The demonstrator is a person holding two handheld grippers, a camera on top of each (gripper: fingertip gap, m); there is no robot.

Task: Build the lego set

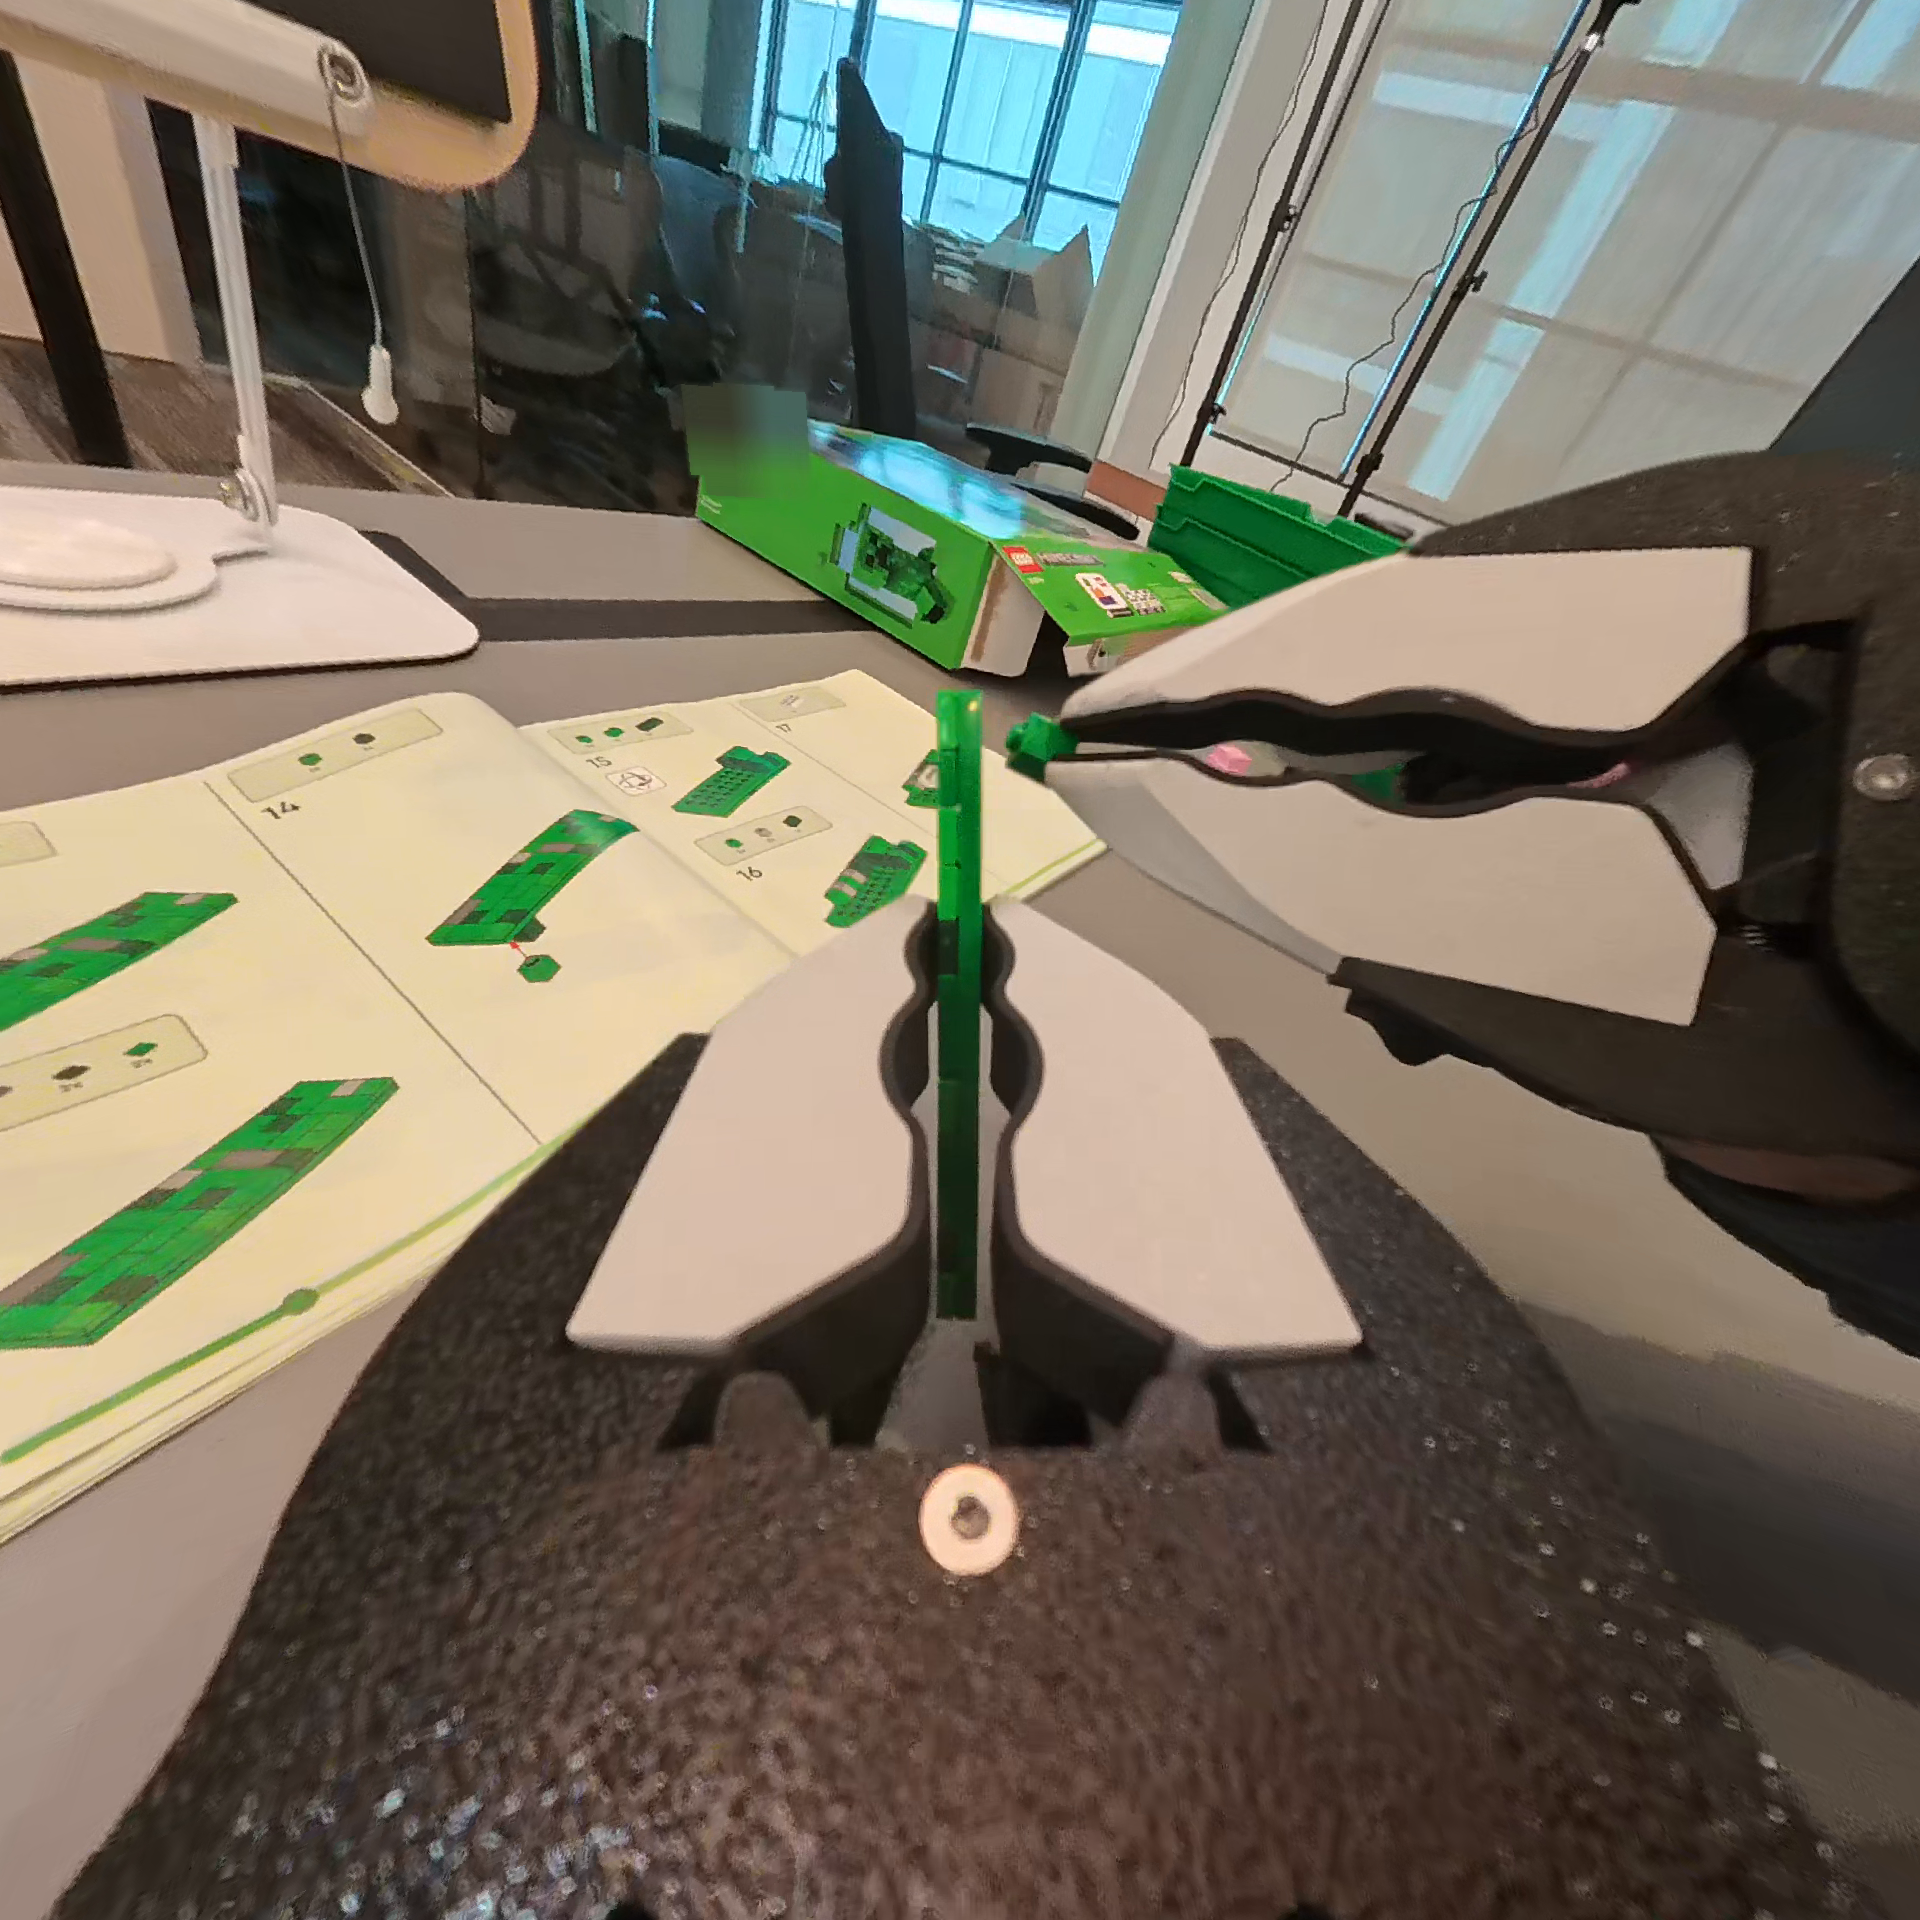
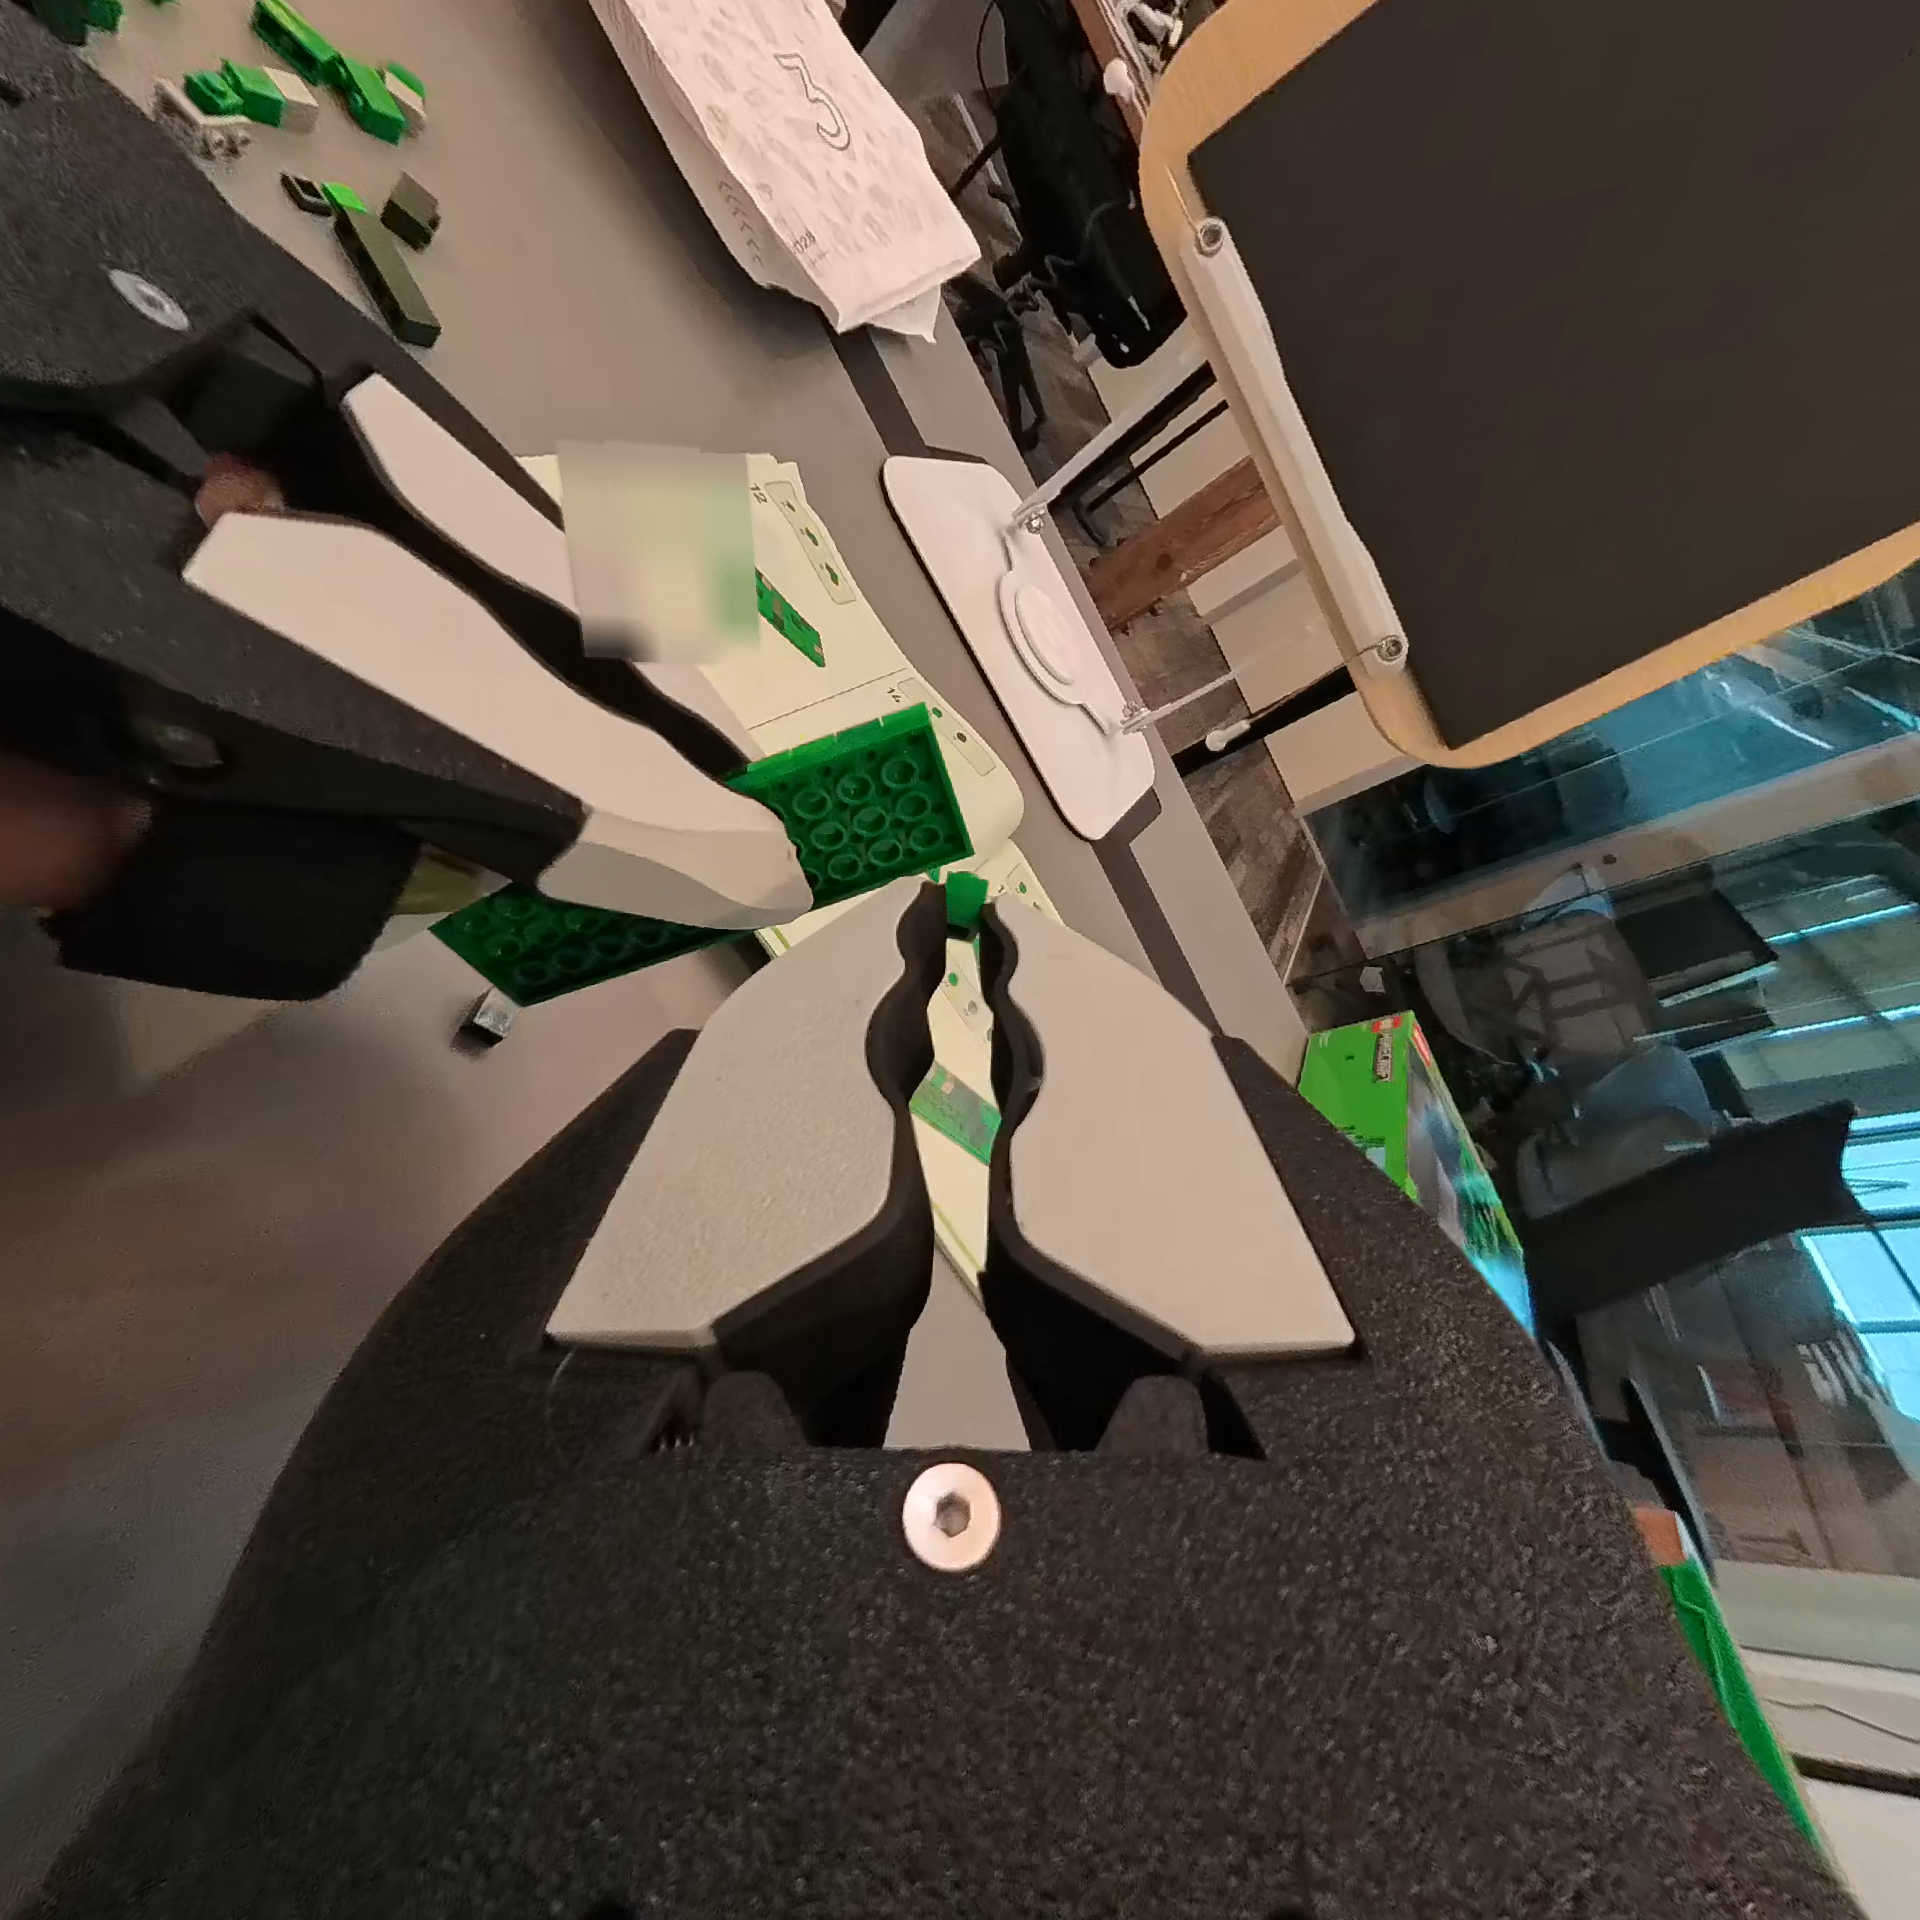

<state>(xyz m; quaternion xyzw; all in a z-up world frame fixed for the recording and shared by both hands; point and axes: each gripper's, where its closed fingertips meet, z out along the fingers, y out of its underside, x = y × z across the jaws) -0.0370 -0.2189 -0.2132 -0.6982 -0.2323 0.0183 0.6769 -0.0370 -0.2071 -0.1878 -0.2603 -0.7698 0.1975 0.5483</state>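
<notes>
The left gripper (image 1: 958, 925) squeezes a flat green plate (image 1: 958, 821) standing straight up on its thin edge over the open booklet (image 1: 436, 894), and the right gripper (image 1: 1051, 740), pinching a tiny green brick (image 1: 1034, 740), sits just beside the plate's top end, not touching.
</notes>
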